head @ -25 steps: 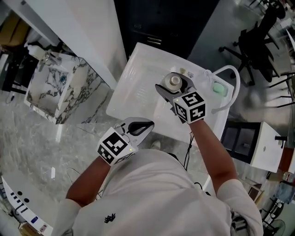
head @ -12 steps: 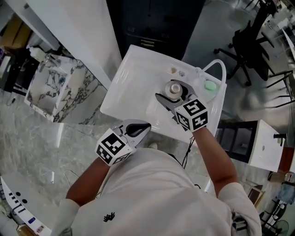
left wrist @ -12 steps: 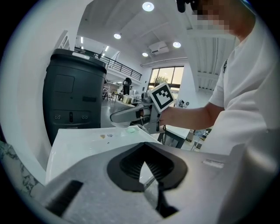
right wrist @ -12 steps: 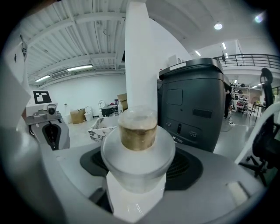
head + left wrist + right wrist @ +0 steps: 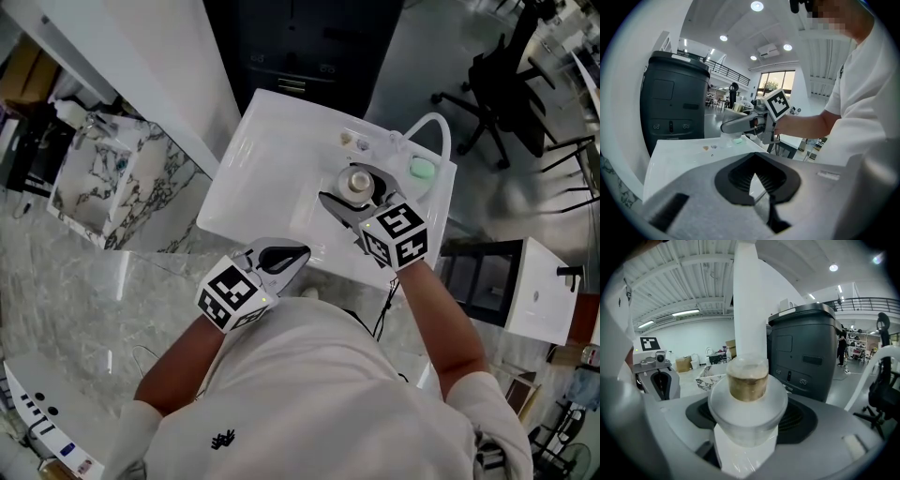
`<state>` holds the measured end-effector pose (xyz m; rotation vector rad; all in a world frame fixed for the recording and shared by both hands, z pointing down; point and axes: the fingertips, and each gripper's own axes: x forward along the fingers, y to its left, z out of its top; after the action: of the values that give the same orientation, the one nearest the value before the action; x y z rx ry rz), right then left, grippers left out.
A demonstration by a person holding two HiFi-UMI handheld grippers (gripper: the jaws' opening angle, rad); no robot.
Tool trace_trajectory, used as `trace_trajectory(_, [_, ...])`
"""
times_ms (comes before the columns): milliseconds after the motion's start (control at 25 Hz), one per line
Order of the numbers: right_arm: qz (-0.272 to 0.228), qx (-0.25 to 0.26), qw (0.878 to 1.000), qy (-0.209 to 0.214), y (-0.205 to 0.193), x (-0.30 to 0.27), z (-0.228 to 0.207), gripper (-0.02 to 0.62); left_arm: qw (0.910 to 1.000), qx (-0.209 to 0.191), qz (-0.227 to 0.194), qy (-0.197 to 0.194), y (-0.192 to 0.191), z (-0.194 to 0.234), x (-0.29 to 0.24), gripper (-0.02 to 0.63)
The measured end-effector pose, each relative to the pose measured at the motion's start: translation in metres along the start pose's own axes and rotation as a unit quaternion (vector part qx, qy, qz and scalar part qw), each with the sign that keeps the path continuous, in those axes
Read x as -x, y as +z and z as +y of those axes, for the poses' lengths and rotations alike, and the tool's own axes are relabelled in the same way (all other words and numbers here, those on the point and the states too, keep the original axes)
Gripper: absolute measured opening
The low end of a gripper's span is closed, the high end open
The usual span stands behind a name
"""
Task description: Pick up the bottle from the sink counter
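The bottle [image 5: 354, 182] is pale and translucent with a wide shoulder and a brownish neck. It stands upright between the jaws of my right gripper [image 5: 352, 193], which is shut on it, above the white sink counter [image 5: 267, 159]. In the right gripper view the bottle [image 5: 747, 394] fills the middle, gripped below its shoulder by the right gripper [image 5: 749, 423]. My left gripper [image 5: 286, 255] hovers at the counter's near edge, shut and with nothing in it. In the left gripper view the left gripper [image 5: 753, 157] points across the counter towards the right gripper [image 5: 740, 124].
A white curved faucet [image 5: 433, 127] and a green soap [image 5: 422, 171] sit at the counter's far right, with two small bits [image 5: 349, 139] beside them. A dark cabinet [image 5: 300, 47] stands behind, a marble-patterned box [image 5: 103, 178] to the left, a white unit [image 5: 539, 291] to the right.
My right gripper has drawn the bottle a little towards me, away from the faucet and soap. The left gripper has shifted slightly along the counter's near edge. Both grips look the same.
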<state>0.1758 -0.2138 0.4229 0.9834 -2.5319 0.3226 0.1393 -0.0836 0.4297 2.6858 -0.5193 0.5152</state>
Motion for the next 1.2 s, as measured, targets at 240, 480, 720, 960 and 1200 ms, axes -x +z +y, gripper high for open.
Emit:
trace_trajectory(240, [0.001,-0.002,1.0,0.0,-0.001,0.002,-0.004,0.35,0.9999,-0.005,0.006,-0.008,0.003,0.0,-0.007,0.006])
trace_trajectory(480, [0.002,-0.002,1.0,-0.001,-0.002,0.002,-0.007,0.35,0.9999,-0.008,0.009,-0.011,0.005,0.003,-0.01,0.006])
trace_trajectory(720, [0.003,0.003,1.0,0.001,0.001,-0.001,-0.005,0.35,0.9999,-0.011,0.004,0.0,0.009,0.01,-0.001,0.006])
trace_trajectory(960, [0.0,0.008,1.0,0.001,0.005,-0.006,-0.005,0.35,0.9999,-0.008,0.003,0.01,0.005,0.015,0.008,0.006])
trace_trajectory(1200, [0.005,0.012,1.0,0.005,0.004,-0.01,0.0,0.35,0.9998,-0.008,-0.003,0.018,0.006,0.017,0.015,0.006])
